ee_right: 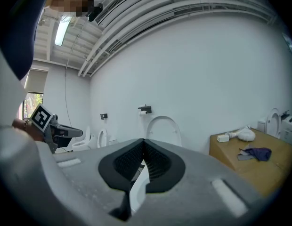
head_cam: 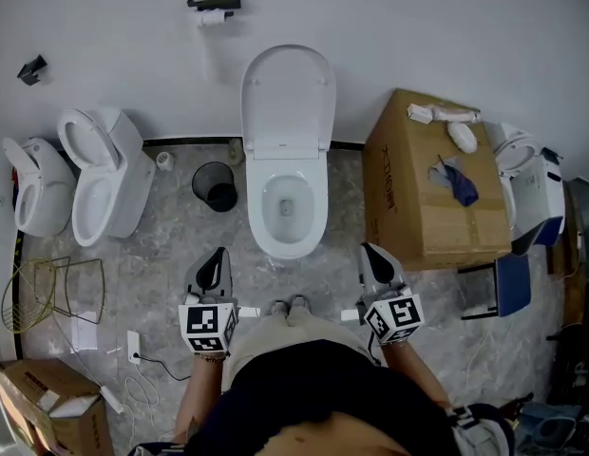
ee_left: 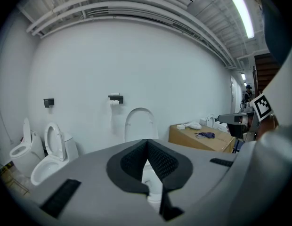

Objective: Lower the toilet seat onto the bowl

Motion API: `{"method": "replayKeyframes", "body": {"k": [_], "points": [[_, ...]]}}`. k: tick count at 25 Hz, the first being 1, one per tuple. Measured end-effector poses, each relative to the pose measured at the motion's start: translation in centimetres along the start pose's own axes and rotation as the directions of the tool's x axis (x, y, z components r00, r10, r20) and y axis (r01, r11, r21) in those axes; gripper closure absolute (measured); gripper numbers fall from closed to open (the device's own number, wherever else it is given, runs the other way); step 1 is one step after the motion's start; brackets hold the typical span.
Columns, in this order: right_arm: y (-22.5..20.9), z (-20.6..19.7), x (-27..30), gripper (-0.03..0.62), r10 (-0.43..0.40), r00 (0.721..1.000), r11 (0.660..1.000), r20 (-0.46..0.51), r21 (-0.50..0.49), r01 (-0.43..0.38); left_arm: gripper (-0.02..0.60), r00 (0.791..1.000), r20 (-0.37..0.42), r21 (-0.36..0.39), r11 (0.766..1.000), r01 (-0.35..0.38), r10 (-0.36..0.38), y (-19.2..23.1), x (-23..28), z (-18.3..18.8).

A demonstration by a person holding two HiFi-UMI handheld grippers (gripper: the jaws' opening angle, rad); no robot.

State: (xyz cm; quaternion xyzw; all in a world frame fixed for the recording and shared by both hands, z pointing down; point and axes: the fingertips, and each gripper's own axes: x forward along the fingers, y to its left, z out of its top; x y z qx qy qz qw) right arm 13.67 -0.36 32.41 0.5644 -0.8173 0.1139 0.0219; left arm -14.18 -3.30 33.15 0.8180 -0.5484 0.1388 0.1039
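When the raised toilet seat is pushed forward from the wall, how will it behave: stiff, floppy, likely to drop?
The toilet seat looks like a rigid moulded shell, so it should stay stiff. It stands upright, hinged behind the bowl, so once tipped forward it may swing down fast. Its glossy surface probably slips easily.
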Motion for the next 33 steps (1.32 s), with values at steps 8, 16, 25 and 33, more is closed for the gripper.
{"method": "replayKeyframes", "body": {"k": [8,16,25,33], "points": [[0.1,-0.4,-0.3,0.589,-0.025,1.0,1.0,-0.009,0.015,0.025,0.579,0.999,-0.013,0.003,0.999,0.052,-0.051,-2.1,0.4,0.1],[-0.2,-0.3,0.0,0.589,-0.033,0.999,0.999,-0.014,0.041,0.034,0.578,0.998,0.004,0.022,0.998,0.065,-0.065,-2.3,0.6,0.7],[-0.7,-0.3,0.7,0.589,-0.024,0.999,0.999,-0.037,0.043,0.026,0.578,0.998,-0.027,0.038,0.997,0.063,-0.062,-2.1,1.2,0.6],[-1.4,-0.6,1.3,0.589,-0.028,0.999,0.998,-0.046,0.047,0.031,0.578,0.996,-0.05,0.044,0.996,0.075,-0.073,-2.4,2.1,0.6]]}}
